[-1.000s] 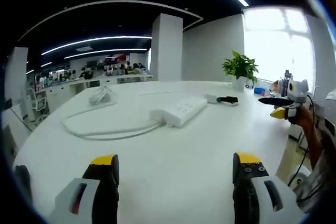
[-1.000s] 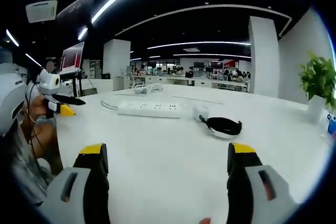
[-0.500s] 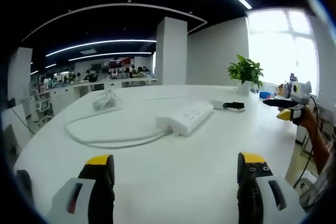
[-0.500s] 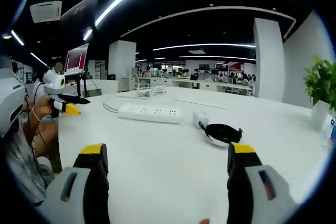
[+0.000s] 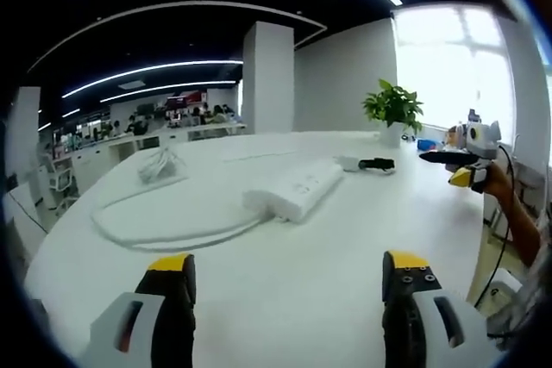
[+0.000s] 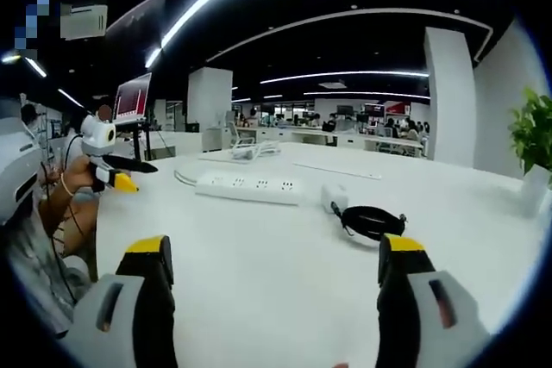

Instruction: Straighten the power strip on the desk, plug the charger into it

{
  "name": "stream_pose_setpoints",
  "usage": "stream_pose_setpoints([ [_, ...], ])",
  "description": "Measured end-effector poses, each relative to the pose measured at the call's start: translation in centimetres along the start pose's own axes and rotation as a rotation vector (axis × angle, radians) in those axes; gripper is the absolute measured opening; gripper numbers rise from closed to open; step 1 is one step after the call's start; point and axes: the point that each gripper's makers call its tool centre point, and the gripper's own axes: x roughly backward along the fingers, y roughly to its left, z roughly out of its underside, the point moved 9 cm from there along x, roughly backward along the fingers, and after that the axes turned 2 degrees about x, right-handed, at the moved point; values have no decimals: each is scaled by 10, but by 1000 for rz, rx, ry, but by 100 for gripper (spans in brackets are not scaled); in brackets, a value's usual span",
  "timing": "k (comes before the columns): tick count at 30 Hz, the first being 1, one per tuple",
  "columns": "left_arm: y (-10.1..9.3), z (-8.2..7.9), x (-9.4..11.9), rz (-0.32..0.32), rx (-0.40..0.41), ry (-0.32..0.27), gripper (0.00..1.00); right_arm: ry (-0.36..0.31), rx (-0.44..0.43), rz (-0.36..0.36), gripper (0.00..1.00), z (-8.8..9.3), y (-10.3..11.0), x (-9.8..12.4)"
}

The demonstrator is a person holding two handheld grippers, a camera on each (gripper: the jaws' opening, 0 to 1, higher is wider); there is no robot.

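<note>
A white power strip lies at an angle in the middle of the white desk, its thick white cable looping off to the left. In the right gripper view the power strip lies crosswise. A white charger with a bundled black cord rests just right of it; in the left gripper view the charger sits behind the strip. My left gripper is open, well short of the strip. My right gripper is open too, with bare desk between its jaws.
A potted plant stands at the desk's far right edge by a bright window. A bundle of white cable lies at the back left. A white column and rows of office desks stand behind. The person's hand holds the other gripper at the left.
Both views have shifted slightly with the hands. The power strip and charger lie where they were. Both grippers stay open.
</note>
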Motion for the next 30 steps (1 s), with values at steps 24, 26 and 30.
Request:
stream_pose_setpoints([
  [24,-7,-16,-29,86,15,-12,93,53,-14,-74,96,1,-12,-34],
  [26,-7,-17,-29,86,11,-15,93,55,-9,-75,96,0,-11,-37],
  [30,-6,-20,-33,84,6,-17,93,68,-2,-84,97,-1,-10,-46],
])
